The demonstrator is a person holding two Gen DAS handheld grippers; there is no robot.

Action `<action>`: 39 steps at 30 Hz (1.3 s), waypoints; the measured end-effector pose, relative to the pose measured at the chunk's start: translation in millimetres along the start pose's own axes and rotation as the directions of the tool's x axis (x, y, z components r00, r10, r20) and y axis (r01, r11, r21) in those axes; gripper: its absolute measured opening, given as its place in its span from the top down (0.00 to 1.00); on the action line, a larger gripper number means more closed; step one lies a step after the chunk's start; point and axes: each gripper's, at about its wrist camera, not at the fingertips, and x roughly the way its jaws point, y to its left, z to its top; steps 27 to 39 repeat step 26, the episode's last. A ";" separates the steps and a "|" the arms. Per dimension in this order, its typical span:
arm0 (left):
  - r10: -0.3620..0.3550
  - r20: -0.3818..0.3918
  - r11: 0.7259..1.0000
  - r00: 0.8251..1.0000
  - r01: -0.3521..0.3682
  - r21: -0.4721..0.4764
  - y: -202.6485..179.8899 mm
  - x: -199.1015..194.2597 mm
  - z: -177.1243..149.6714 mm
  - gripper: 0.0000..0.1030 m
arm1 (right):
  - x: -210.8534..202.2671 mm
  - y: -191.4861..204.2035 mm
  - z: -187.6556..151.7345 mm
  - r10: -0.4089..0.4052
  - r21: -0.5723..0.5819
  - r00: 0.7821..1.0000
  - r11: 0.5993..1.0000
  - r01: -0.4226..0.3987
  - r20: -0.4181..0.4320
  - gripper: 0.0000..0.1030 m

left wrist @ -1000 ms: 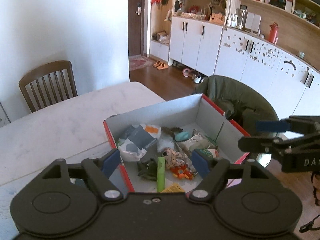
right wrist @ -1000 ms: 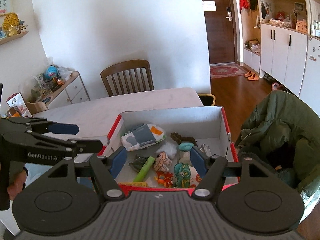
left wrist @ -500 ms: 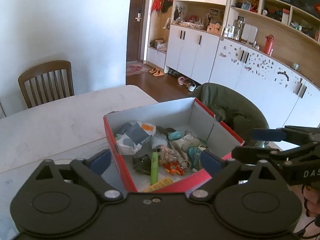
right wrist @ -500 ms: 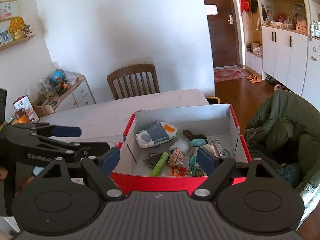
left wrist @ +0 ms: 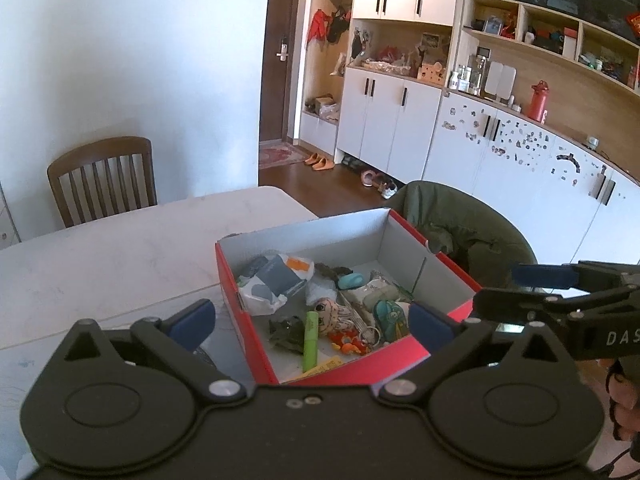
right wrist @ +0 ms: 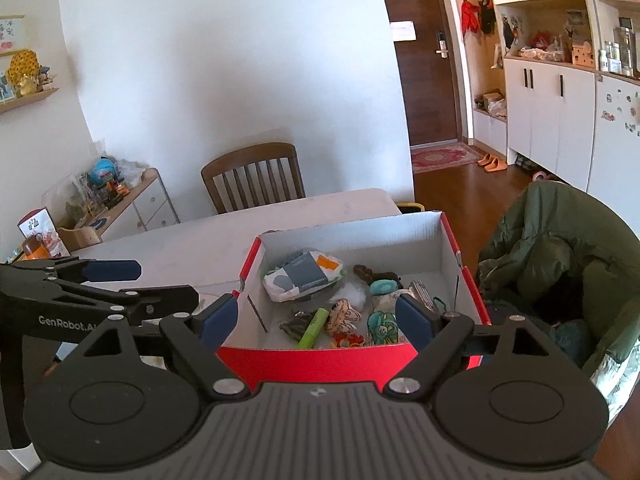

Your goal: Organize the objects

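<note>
A red shoebox [left wrist: 352, 364] [right wrist: 320, 356] with white inner walls sits at the table's near right corner. Inside lie a green marker [left wrist: 310, 336] [right wrist: 314, 327], a striped doll [left wrist: 334, 314] [right wrist: 344, 314], a teal charm [left wrist: 390, 314] [right wrist: 378, 326], a white and grey pouch [left wrist: 272, 280] [right wrist: 302, 276] and several other small things. My left gripper [left wrist: 310, 320] hangs open above the box's near left, holding nothing. My right gripper [right wrist: 316, 314] is open too, above the box's near wall, empty. Each gripper shows at the edge of the other's view.
The white marble table [left wrist: 120, 256] stretches left and away from the box. A wooden chair [left wrist: 104, 180] stands at its far side. A chair draped with a green jacket [right wrist: 560, 248] is right of the box. Cabinets [left wrist: 400, 120] line the right wall.
Both grippers have pulled back and risen away from the box, so it looks smaller and farther. Both stay open, with the fingers spread a little wider.
</note>
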 end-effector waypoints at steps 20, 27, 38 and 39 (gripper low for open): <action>0.000 -0.014 1.000 1.000 0.000 -0.003 -2.6 -0.4 -5.3 0.01 | -11.3 -3.2 -9.5 -0.048 0.049 0.999 0.998 0.047 0.017 0.16; -0.002 -0.017 1.000 1.000 0.002 -0.002 -3.6 0.3 -6.1 0.01 | -10.1 -3.4 -9.7 -0.057 0.055 0.998 0.997 0.056 0.018 0.16; -0.002 -0.017 1.000 1.000 0.002 -0.002 -3.6 0.3 -6.1 0.01 | -10.1 -3.4 -9.7 -0.057 0.055 0.998 0.997 0.056 0.018 0.16; -0.002 -0.017 1.000 1.000 0.002 -0.002 -3.6 0.3 -6.1 0.01 | -10.1 -3.4 -9.7 -0.057 0.055 0.998 0.997 0.056 0.018 0.16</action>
